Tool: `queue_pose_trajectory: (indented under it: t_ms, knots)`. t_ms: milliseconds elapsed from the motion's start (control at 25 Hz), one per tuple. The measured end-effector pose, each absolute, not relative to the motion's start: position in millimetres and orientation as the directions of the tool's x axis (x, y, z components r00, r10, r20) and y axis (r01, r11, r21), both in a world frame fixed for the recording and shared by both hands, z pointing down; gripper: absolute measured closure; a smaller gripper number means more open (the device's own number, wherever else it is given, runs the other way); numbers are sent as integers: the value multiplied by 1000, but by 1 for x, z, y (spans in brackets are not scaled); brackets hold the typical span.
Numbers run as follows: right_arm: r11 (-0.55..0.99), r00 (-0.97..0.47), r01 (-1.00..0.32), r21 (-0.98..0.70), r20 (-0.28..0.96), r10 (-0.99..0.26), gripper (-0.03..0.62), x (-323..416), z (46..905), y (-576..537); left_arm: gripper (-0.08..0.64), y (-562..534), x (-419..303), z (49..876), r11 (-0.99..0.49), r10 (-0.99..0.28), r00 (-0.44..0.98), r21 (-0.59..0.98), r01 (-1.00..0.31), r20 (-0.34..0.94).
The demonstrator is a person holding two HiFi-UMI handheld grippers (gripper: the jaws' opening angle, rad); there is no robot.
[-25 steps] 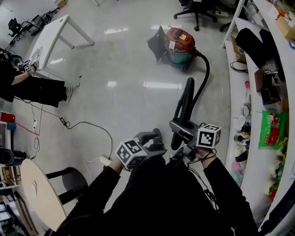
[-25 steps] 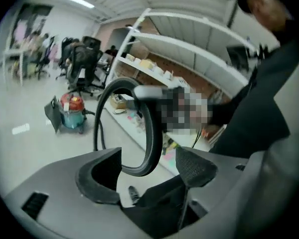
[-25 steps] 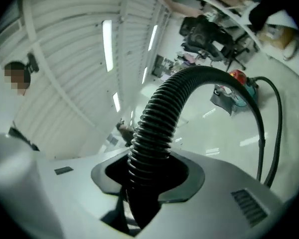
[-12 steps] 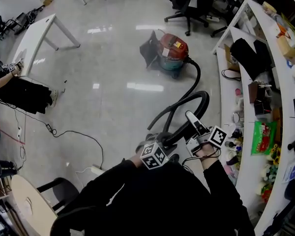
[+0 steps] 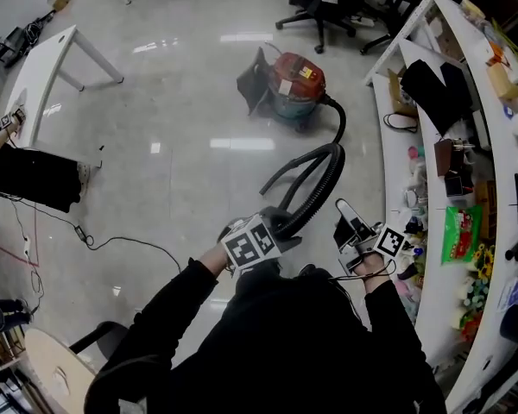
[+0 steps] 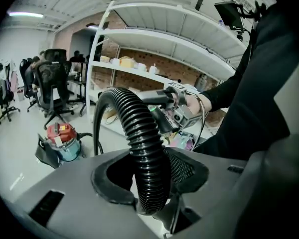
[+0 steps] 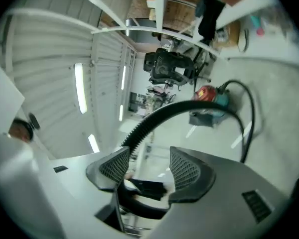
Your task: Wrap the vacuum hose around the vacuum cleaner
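Hose (image 5: 321,186) runs from the vacuum (image 5: 295,83), which sits well off on the floor (image 5: 181,145), and loops up to my left tool (image 6: 150,176). That tool's jaws are closing and the pads already clamp the ribbed hose near its end. My right tool (image 7: 149,167) is just beside it, jaws opening, nothing between them.

vacuum cleaner (image 5: 295,84) ahead, hose (image 5: 332,166) nearer — shelves (image 5: 501,145) right
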State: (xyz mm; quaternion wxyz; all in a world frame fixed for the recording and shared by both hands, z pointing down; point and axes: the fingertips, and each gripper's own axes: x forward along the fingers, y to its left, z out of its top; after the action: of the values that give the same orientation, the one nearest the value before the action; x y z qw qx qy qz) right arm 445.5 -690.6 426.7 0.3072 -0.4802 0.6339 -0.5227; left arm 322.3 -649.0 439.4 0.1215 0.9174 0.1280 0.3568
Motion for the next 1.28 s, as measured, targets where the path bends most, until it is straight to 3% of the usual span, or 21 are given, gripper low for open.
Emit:
queue_pose_trajectory:
  t_ms: [40,120,200,280,360,520,680,720,760,800,960,1080,1280]
  knots:
    - [-70,-321,-448,-891,233,-918,347,455,438,-681,369,-658,321,438,-931,340,698,331,154,631]
    - [-90,-234,-810,-579,460,-857,347,469,447,-668,368,-677,319,437,-915,375,665,371,156,646]
    - [86,-152,-986,-141,570,-807,347,470,436,-673,367,-693,319,434,-901,409,630,403,163,660]
    - [274,-101,-936,220,577,-810,345,460,416,-696,365,-707,324,426,-887,442,600,424,183,666]
    - [371,-80,-802,467,532,-843,331,446,395,-727,365,-719,332,418,-878,467,563,430,209,681]
    - [406,-89,-547,732,431,-898,263,426,376,-785,365,-729,350,409,-869,494,449,415,270,744]
    - [455,-112,-401,795,451,-886,264,425,395,-814,359,-734,375,406,-870,475,371,365,330,798]
    - [450,-105,-410,793,449,-887,274,431,395,-819,357,-735,380,404,-870,473,354,364,332,807]
    - [440,-100,-430,789,443,-891,357,439,393,-824,356,-736,386,402,-869,474,340,369,329,812]
    - [435,-99,-452,779,441,-892,396,447,390,-829,356,-737,392,400,-867,479,331,381,321,813]
    - [455,-136,-543,706,461,-877,397,478,385,-849,348,-751,424,388,-886,459,376,386,255,805]
    - [470,-138,-620,629,502,-854,396,506,393,-867,347,-779,449,393,-957,289,513,261,128,808]
    - [400,-78,-789,467,569,-819,390,571,413,-888,315,-826,448,396,-936,-147,742,151,-319,654]
